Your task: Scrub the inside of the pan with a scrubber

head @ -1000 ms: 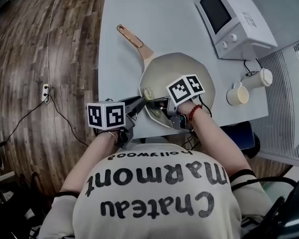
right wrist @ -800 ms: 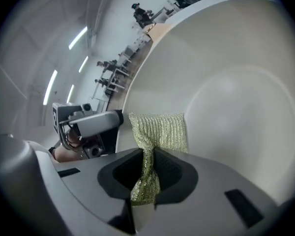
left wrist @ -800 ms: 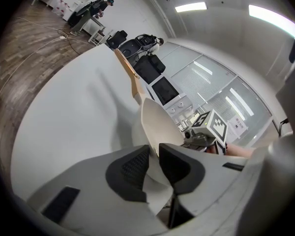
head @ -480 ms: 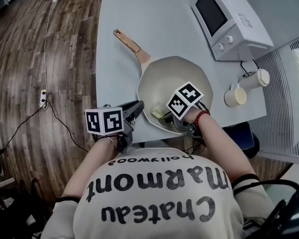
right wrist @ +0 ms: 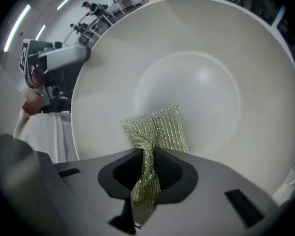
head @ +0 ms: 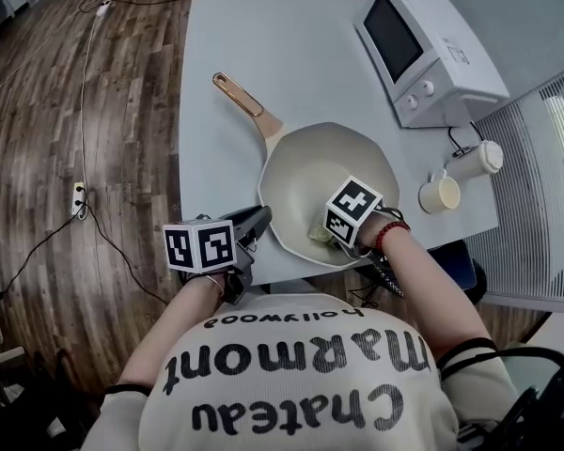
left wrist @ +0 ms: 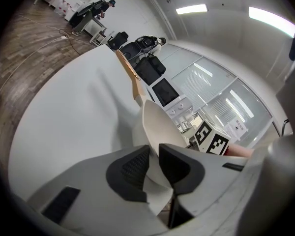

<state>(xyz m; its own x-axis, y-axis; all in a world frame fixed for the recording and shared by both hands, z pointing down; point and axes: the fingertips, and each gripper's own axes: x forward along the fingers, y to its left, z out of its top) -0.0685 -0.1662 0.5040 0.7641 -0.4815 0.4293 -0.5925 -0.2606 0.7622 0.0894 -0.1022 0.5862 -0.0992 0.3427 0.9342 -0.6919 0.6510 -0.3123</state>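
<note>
Down at the near edge of the table (head: 226,54), the pan (head: 334,172) lies with its handle (head: 247,100) pointing away from me and to the left. My left gripper (left wrist: 152,167) is pinched on the pan's near rim, the thin wall running between its pads, so I judge the pan steadied. My right gripper (right wrist: 147,162) points steeply down into the pan, clamped on the scrubber (right wrist: 156,128); this is a glittery green-gold pad bunched between the jaws, its free end fanned against the pan's inside, on the slope nearer me and short of the flat centre.

I read this as the scrubbing step itself, with the pad working the near wall; most of the pale inside looks bare of the pad, so plenty is left to cover. Next I want to drag the pad across the base and round the far wall, pressing enough that the soft mesh flattens; the jaw tips should stay off the coating, and the left grip must hold firm so the pan neither slides nor tips off the table's edge.
</note>
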